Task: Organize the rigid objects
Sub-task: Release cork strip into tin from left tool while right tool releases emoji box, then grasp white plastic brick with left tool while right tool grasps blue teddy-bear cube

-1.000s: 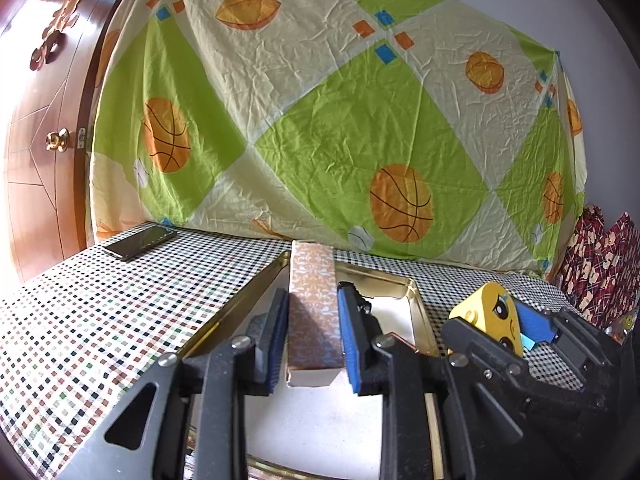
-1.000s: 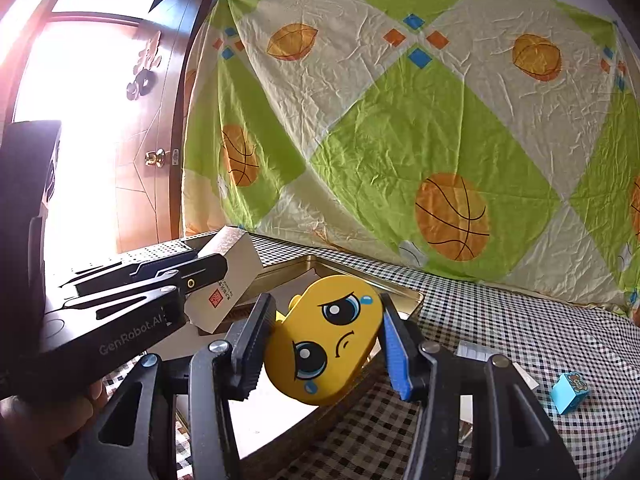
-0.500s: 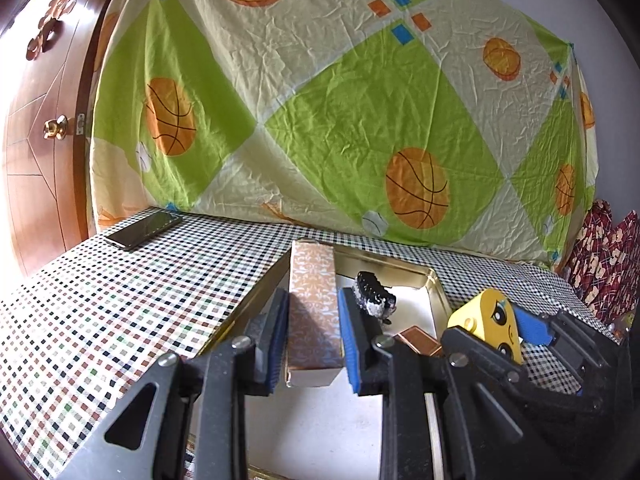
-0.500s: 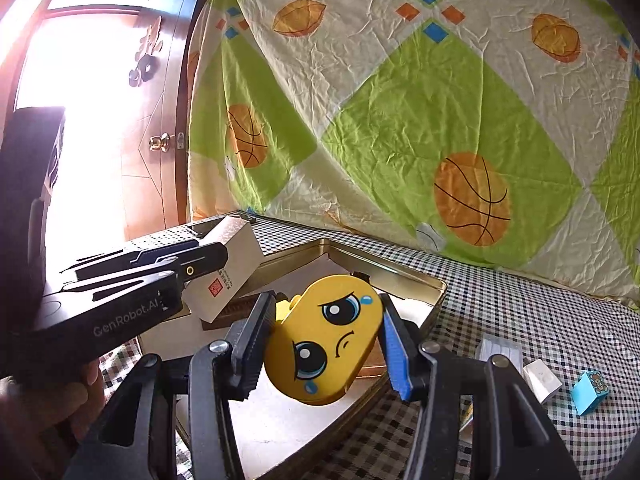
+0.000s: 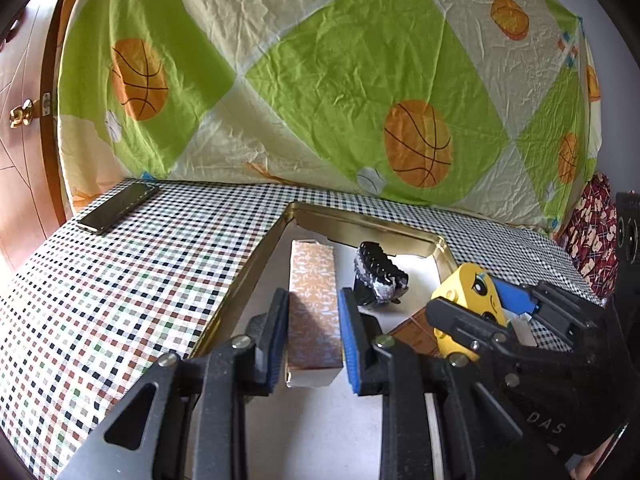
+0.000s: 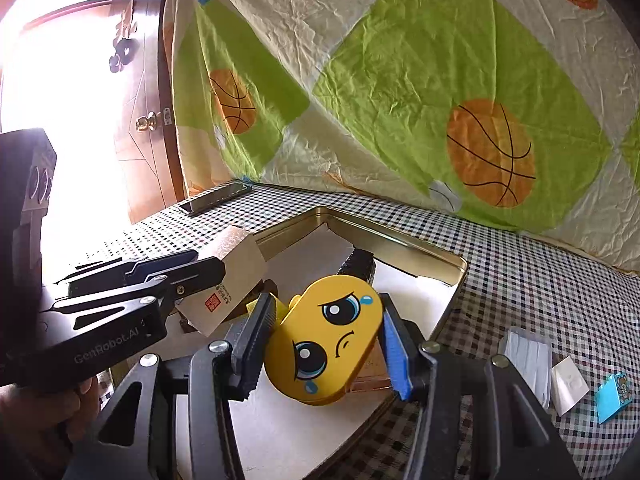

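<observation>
My left gripper (image 5: 314, 338) is shut on a long patterned orange-and-white box (image 5: 314, 316) and holds it over the left side of the gold tin tray (image 5: 256, 264). The box also shows in the right wrist view (image 6: 228, 280). My right gripper (image 6: 328, 344) is shut on a yellow sad-face case (image 6: 326, 338) and holds it above the tray's (image 6: 452, 300) right part. That case shows at the right of the left wrist view (image 5: 468, 300). A black hair clip (image 5: 380, 278) and a brown flat box (image 5: 416, 334) lie in the tray.
A phone (image 5: 118, 208) lies at the table's far left corner. A white packet (image 6: 526, 354), a small white box (image 6: 568, 386) and a blue block (image 6: 612, 396) lie on the checked cloth right of the tray. A sheet hangs behind; a door (image 5: 20, 120) stands left.
Both grippers have tilted down over the tray with their objects still held. The hair clip and the brown box in the tray have come into view.
</observation>
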The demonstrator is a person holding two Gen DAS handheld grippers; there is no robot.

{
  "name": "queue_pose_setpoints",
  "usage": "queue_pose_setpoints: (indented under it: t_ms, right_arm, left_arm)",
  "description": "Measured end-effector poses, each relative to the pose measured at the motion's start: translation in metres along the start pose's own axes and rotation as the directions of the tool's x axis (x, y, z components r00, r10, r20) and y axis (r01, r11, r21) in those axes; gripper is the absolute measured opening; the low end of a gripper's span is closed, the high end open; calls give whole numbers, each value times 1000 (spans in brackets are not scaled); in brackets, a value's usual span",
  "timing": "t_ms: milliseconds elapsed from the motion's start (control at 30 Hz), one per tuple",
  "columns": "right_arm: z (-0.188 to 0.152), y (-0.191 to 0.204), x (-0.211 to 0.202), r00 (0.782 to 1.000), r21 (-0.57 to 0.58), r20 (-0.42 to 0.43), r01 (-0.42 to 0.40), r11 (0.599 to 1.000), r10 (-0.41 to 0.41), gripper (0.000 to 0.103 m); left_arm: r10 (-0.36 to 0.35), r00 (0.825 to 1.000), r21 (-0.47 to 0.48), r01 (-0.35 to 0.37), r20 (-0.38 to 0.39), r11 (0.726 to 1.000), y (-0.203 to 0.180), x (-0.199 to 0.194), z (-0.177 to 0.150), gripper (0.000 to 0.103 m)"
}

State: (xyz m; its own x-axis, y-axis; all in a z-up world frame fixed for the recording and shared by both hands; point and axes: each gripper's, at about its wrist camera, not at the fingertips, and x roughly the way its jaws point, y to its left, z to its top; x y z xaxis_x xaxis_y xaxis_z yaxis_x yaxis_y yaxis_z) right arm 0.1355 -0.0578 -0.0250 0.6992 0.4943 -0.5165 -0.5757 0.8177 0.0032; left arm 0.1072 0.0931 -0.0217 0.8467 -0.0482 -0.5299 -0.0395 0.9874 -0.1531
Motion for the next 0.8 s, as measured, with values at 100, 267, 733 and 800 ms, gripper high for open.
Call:
queue_pose_setpoints:
  t_ms: [100, 267, 733, 800]
  right_arm:
    - [4, -4, 10, 999, 12, -34, 1, 1000, 0, 53]
    - [10, -10, 30, 996, 16, -84, 10, 1000, -9, 53]
    - [7, -31, 4, 998, 63, 2, 65, 996, -65, 72]
    - [-1, -39, -12, 997, 65, 20, 75, 995, -77, 73]
  left_arm:
    - [3, 1000, 7, -3, -25, 1000, 0, 7, 3, 24]
    - [4, 998, 21, -3, -59, 1000, -2, 17, 10, 24]
    - [52, 999, -10, -52, 6, 999, 0, -1, 7, 90]
    - [58, 998, -15, -58, 26, 998, -3, -6, 5, 98]
